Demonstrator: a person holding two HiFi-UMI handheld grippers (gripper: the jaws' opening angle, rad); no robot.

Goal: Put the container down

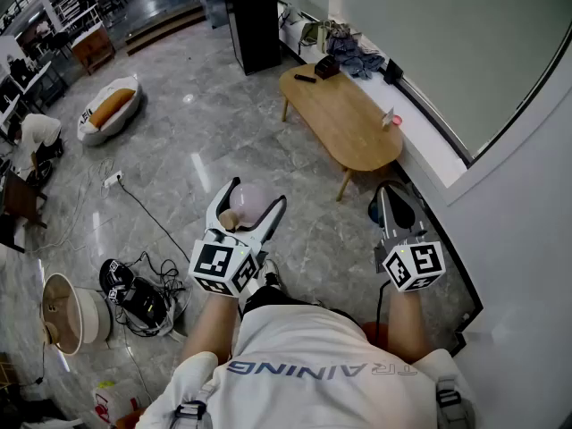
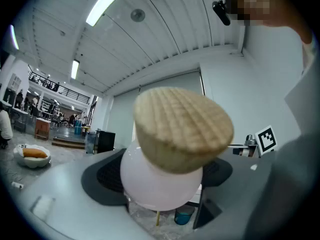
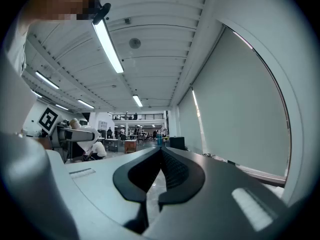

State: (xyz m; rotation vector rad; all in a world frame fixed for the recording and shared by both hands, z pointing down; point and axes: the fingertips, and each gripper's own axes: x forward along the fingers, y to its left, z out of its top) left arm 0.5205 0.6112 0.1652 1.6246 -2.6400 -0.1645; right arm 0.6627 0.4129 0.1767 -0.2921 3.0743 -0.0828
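Head view: my left gripper (image 1: 257,193) holds the container (image 1: 255,206) up over the floor (image 1: 197,132).
Its jaws are spread wide, pinching the round pale body below the cork lid (image 2: 182,129). My right gripper (image 3: 160,151) is pressed together and empty.

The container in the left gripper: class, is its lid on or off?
On. A wooden lid caps the pale round container, which the left gripper holds between its jaws.

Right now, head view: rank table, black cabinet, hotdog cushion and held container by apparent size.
1. wooden table
2. black cabinet
3. hotdog cushion and container: these look alike, and the container is nearer the camera, so unranked.
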